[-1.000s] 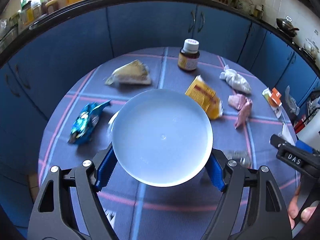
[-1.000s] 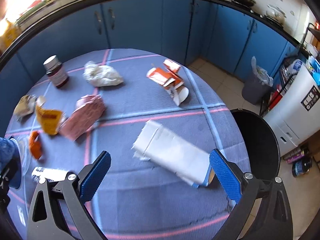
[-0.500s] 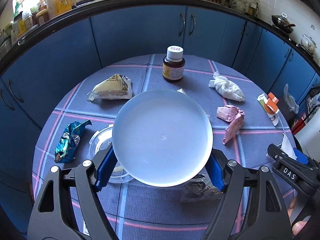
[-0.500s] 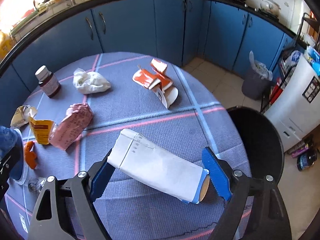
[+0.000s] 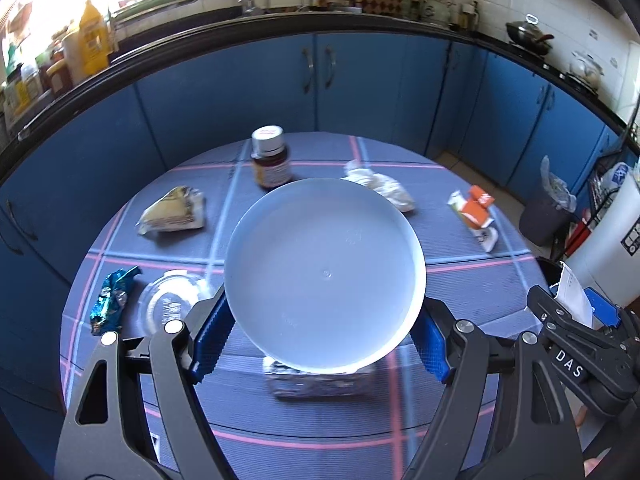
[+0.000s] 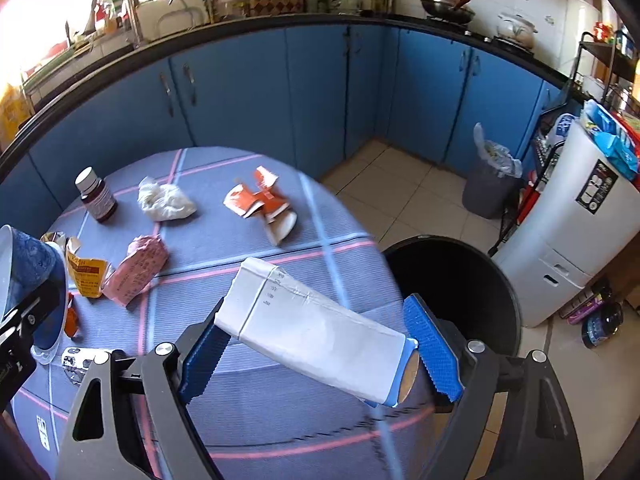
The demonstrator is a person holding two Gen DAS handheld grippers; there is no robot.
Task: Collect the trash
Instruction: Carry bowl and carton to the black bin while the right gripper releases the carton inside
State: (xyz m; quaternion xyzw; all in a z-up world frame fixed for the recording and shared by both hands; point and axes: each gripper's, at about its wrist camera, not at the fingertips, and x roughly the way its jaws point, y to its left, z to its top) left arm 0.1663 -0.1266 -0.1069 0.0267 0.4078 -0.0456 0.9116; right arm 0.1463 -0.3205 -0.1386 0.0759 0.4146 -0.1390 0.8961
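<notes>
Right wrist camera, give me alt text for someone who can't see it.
The right gripper clamps a flattened white carton above a round checked table, beside an open black bin. Scattered behind: a brown bottle, crumpled tissue, torn orange packaging.

Trash you are collecting around the black bin [image 6: 472, 280]

You are holding a white carton [image 6: 316, 330] tilted above the table edge just beside the bin, and a round white bowl [image 5: 324, 274] farther from it. Lying on the table away from the bin are a torn orange carton [image 6: 260, 204], a crumpled white bag [image 6: 166, 200], a pink wrapper [image 6: 136, 274], a yellow packet [image 6: 84, 274], a brown bottle [image 6: 96, 196] standing upright, a teal wrapper [image 5: 112, 300], and a clear lid [image 5: 170, 304].
</notes>
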